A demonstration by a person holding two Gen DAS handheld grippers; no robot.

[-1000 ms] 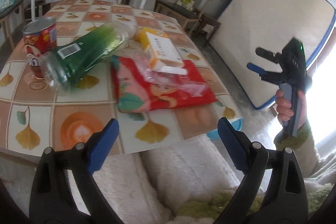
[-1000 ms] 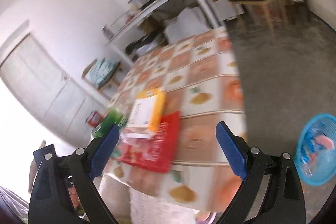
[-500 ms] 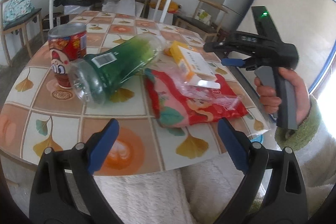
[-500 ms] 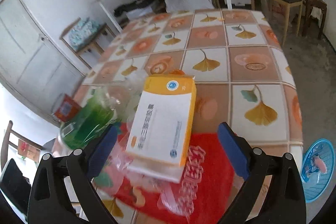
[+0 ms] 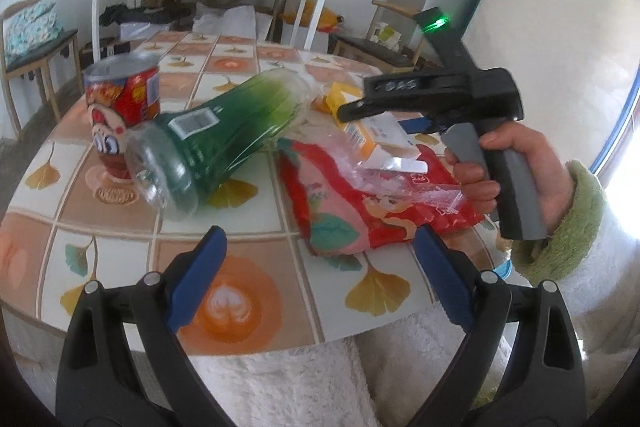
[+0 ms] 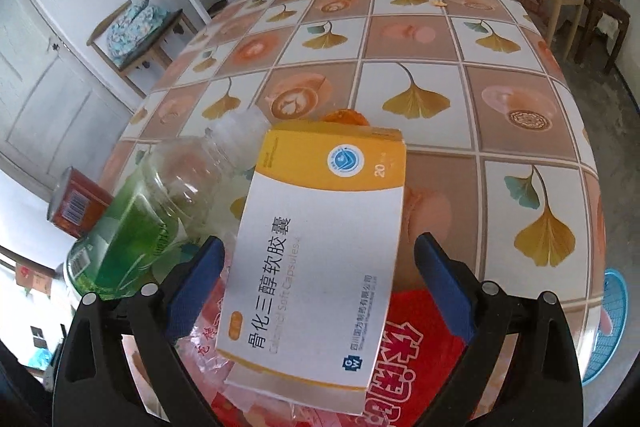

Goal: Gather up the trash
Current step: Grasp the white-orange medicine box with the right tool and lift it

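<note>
In the left wrist view, a red can [image 5: 122, 107] stands at left, touching a green bottle [image 5: 224, 139] lying on its side. The left gripper [image 5: 320, 279] is spread wide, empty. The right gripper [image 6: 320, 283], also wide open, is positioned around a medicine box [image 6: 316, 259] without gripping; a red wrapper [image 6: 416, 347] lies beneath.

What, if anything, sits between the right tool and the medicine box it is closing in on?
Nothing visible. The right tool is open, its fingers either side of the medicine box, which lies on top of the red bag and clear wrapper. The green bottle lies off to the left.
</note>
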